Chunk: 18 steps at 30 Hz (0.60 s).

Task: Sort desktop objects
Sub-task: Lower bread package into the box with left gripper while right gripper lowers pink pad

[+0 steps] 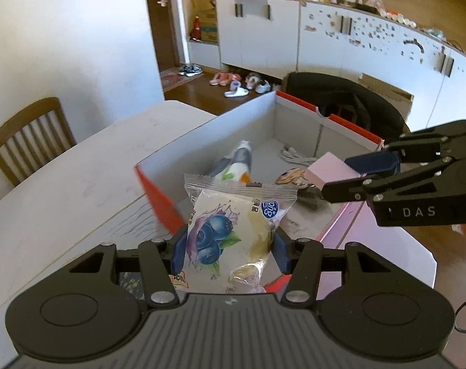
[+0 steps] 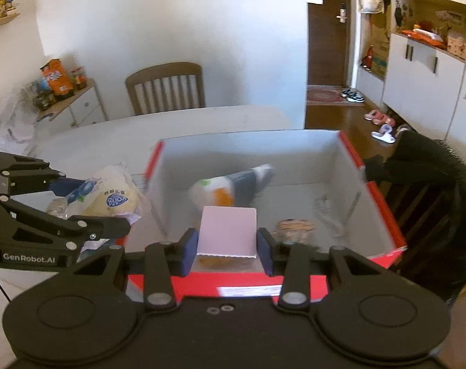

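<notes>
- The left hand-held gripper (image 1: 228,250) is clamped on a clear snack packet (image 1: 229,233) printed with blueberries; both blue pads press the packet's sides and the packet stands upright between them.
- Ahead of this hand-held gripper, just beyond the packet, sits an open cardboard box (image 1: 202,132) with red outer walls and grey inner walls, resting on the pale table (image 1: 64,184).
- The packet is over the near corner of the box, above the rim rather than down inside.
- The right hand-held gripper (image 2: 227,241) is closed on a pink block (image 2: 228,230), a flat-faced pad-like piece held by its two side edges, face toward the camera.
- In the left wrist view the same right hand-held gripper (image 1: 334,175) comes in from the right side, its pink block (image 1: 328,170) hanging over the box's right half.
- Beyond and below the pink block, on the box floor, lies a white, grey and orange pouch (image 2: 233,186), tilted with its narrow end toward the far right corner.
- To the right of the right hand-held gripper's fingers, on the box floor, lies a small round striped item (image 2: 295,226); it is blurred and I cannot tell what it is.
- Further right in the box lies a pale coiled cord (image 1: 294,155).
- In the right wrist view the left hand-held gripper (image 2: 88,212) shows at the left, outside the box's left wall, with the snack packet (image 2: 110,196) in its grip.
- A wooden chair (image 2: 165,89) stands at the far side of the table, well beyond both hand-held grippers.
</notes>
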Motion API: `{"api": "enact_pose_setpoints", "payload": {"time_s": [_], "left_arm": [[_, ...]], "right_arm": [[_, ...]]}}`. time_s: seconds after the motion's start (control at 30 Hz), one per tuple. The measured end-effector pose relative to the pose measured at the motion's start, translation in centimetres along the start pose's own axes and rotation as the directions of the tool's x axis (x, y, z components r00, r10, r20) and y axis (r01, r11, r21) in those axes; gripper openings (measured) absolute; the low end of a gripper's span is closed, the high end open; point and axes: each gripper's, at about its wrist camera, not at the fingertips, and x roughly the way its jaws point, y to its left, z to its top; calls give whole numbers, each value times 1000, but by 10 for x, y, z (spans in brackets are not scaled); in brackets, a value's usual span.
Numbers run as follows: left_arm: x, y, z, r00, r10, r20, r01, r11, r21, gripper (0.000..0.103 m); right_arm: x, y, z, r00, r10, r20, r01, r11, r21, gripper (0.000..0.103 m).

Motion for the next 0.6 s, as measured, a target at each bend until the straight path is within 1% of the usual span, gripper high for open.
{"api": "enact_pose_setpoints", "payload": {"time_s": [0.23,0.3,0.6], "left_arm": [[32,-22,18,998,-34,-55,37,998,46,54],[40,-27,23,997,-39,-66,43,997,59,54],[77,-44,43,994,-30,-103,43,991,124,54]], "right_arm": [[16,-32,4,999,-41,-23,42,999,19,40],[22,-40,6,998,-39,-40,41,999,32,40],[58,-59,9,993,-70,-96,73,997,26,40]]}}
